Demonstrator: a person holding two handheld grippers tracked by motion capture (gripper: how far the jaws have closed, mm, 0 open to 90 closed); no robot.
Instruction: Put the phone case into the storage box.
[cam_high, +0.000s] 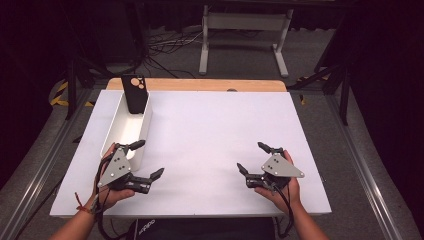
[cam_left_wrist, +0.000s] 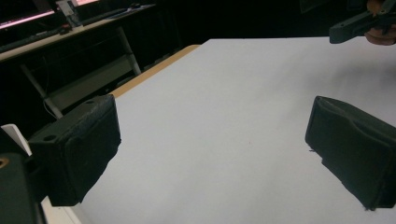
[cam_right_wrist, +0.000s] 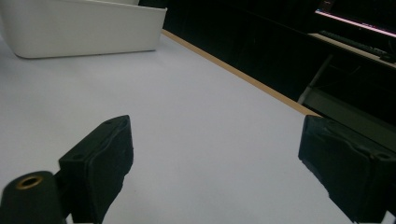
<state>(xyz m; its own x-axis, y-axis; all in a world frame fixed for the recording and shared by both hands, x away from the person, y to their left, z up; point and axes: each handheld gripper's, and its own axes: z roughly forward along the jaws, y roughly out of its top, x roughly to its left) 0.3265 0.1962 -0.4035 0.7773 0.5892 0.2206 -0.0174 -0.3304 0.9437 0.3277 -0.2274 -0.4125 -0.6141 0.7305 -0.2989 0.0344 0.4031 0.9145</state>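
Fingers of left gripper (cam_high: 146, 159) and right gripper (cam_high: 254, 157) held apart, empty. Black phone case (cam_high: 134, 93) stood upright in white bin (cam_high: 144, 131), ahead of left gripper, nearer it.

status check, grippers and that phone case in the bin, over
Left gripper open, empty, beside the white bin. Right gripper open, empty, over bare table. Black phone case upright in the bin's far end, untouched. Nothing in the way.

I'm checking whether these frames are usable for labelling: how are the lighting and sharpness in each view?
High view: the white table is evenly lit, its surroundings dark, the picture slightly soft. Left gripper view: the near pads are blurred, the table bright. Right gripper view: the white bin is fairly sharp, the background nearly black.
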